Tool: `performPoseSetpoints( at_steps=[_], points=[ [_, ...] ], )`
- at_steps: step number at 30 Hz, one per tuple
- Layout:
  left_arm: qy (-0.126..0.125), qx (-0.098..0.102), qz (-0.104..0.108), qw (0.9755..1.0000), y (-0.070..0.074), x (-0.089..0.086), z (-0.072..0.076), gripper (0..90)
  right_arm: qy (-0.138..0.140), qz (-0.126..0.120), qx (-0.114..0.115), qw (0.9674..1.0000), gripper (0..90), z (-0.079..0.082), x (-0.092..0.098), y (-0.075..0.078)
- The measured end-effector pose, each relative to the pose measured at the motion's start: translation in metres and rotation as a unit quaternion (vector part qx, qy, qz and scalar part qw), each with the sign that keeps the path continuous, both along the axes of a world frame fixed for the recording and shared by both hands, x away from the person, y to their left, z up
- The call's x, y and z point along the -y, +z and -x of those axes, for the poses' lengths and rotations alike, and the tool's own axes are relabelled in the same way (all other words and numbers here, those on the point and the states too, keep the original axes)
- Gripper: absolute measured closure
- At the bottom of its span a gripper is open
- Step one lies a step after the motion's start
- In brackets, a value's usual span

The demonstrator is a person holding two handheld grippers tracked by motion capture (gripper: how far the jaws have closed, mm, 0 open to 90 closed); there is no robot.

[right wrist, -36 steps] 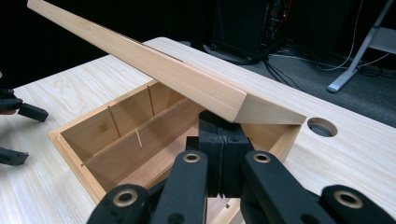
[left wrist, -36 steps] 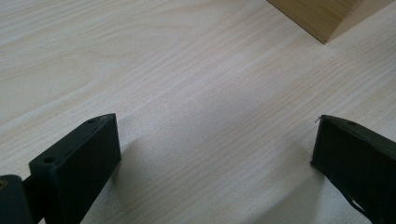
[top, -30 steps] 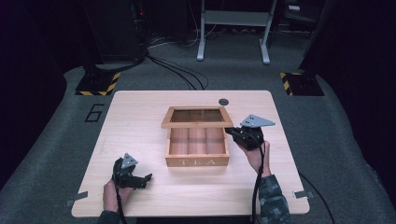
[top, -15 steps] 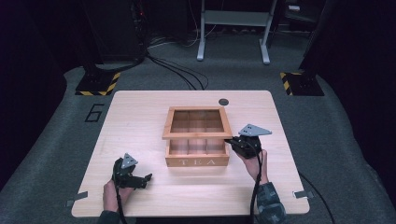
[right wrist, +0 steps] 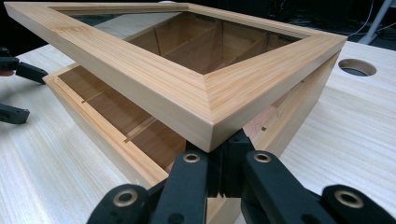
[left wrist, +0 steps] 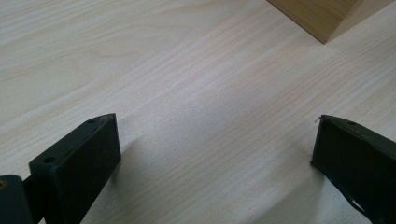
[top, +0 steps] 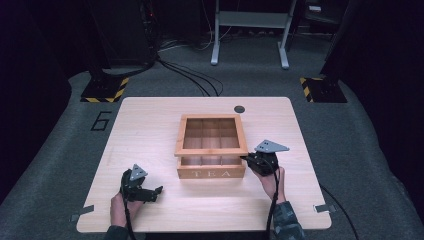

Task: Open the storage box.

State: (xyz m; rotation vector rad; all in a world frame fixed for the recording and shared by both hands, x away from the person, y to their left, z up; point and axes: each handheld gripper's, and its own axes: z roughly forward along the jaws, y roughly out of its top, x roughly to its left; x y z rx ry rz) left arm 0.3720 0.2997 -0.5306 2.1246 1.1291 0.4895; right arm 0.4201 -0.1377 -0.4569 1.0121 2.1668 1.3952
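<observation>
Tea box (top: 211, 159) mid-tabletop (top: 150, 125), lid (right wrist: 187, 79) half lowered on right gripper (top: 260, 162), jaws shut beneath its corner. Lower slowly, keep it square. Left gripper (top: 142, 192) idle, jaws wide.

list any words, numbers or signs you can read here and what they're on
"TEA": on the front wall of the wooden box, high view.
"6": on the grey floor left of the table.
Nothing else readable; the yellow-black stripes on the floor carry no text.

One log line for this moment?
lid: half open | right gripper: shut under lid corner | left gripper: open, on table | box: empty
</observation>
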Motion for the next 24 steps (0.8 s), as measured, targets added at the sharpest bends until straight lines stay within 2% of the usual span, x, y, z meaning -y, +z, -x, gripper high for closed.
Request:
performPoseSetpoints(
  at_steps=[18,22,24],
  points=[
    [0.001,-0.002,0.001,1.0000,0.000,0.000,0.000,0.8,-0.005,0.005,-0.012,0.9999,89.5,0.002,0.001,-0.018],
    [0.000,0.002,-0.003,1.0000,0.000,0.000,0.000,0.8,-0.006,0.004,-0.012,0.9999,89.5,0.003,0.002,-0.018],
    [0.005,0.002,0.002,1.0000,-0.001,0.001,0.000,0.8,-0.007,0.005,-0.011,0.9999,89.5,0.004,0.004,-0.018]
  ],
)
